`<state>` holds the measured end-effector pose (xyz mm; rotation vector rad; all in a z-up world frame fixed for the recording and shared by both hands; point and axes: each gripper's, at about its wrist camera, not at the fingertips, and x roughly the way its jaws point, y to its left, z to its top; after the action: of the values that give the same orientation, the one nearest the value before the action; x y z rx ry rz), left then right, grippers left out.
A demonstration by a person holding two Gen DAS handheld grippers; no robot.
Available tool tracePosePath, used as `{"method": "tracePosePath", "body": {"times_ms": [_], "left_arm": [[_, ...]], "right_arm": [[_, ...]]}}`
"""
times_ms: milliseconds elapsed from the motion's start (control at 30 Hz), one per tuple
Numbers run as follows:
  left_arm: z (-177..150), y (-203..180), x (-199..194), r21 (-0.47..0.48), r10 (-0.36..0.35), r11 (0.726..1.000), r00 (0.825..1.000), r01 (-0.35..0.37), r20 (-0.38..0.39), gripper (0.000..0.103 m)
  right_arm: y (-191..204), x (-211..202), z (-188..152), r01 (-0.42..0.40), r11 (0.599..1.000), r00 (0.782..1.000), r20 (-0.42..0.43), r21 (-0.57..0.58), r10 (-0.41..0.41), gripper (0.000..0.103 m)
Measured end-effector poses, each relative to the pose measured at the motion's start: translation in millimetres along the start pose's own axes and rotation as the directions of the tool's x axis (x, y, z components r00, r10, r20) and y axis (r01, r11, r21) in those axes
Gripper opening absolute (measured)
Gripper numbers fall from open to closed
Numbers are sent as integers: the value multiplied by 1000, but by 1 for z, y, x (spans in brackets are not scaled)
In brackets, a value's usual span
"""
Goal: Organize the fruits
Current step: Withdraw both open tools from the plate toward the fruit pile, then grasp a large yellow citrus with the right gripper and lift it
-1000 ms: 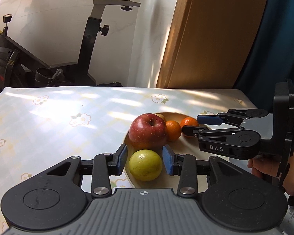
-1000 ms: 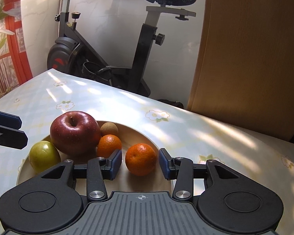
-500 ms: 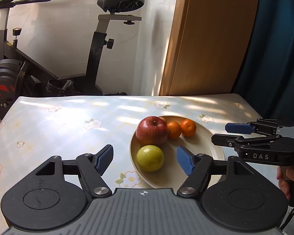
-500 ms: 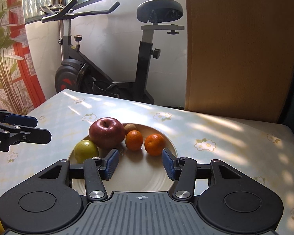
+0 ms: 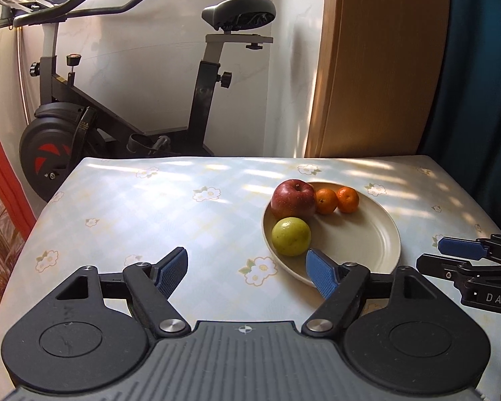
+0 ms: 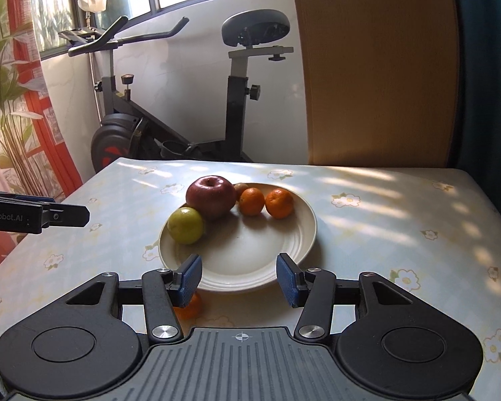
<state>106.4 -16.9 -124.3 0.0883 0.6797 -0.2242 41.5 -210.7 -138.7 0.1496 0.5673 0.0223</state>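
Both the left gripper (image 5: 247,275) and the right gripper (image 6: 238,275) are being held released and empty at frame bottom, below the round cream plate (image 6: 250,267) carrying a red apple (image 6: 211,196).

Left gripper (image 5: 247,271): jaws spread wide, blue pads (image 5: 173,270) angled outward, nothing between them. Right gripper (image 6: 239,280): jaws parted, holding nothing. Each gripper's fingers enter the other's view from the side, level and pointing inward.

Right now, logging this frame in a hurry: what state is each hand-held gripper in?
Left hand-held gripper: open, holding nothing.
Right hand-held gripper: open, holding nothing.
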Motion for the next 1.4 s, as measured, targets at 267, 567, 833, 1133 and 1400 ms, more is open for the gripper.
{"method": "tracePosePath", "body": {"times_ms": [267,567,833,1133,1400], "left_arm": [[-27,20,-11,-126,-12,992,1000,12,1,80],[-42,22,-16,-74,63,995,998,-62,22,79],[-44,21,-16,-39,71,997,997,-71,-8,80],[-48,26,-14,-72,23,997,999,-25,-34,84],[-53,13,-5,-26,-37,999,995,35,-90,84]], "right_arm": [[25,6,-22,-49,999,995,-85,-22,47,46],[46,22,-33,-108,993,977,-189,-58,95,45],[48,32,-36,-142,988,961,-249,-66,121,44],[47,35,-35,-159,985,956,-261,-68,136,41],[26,18,-22,-118,993,984,-136,2,117,40]]}}
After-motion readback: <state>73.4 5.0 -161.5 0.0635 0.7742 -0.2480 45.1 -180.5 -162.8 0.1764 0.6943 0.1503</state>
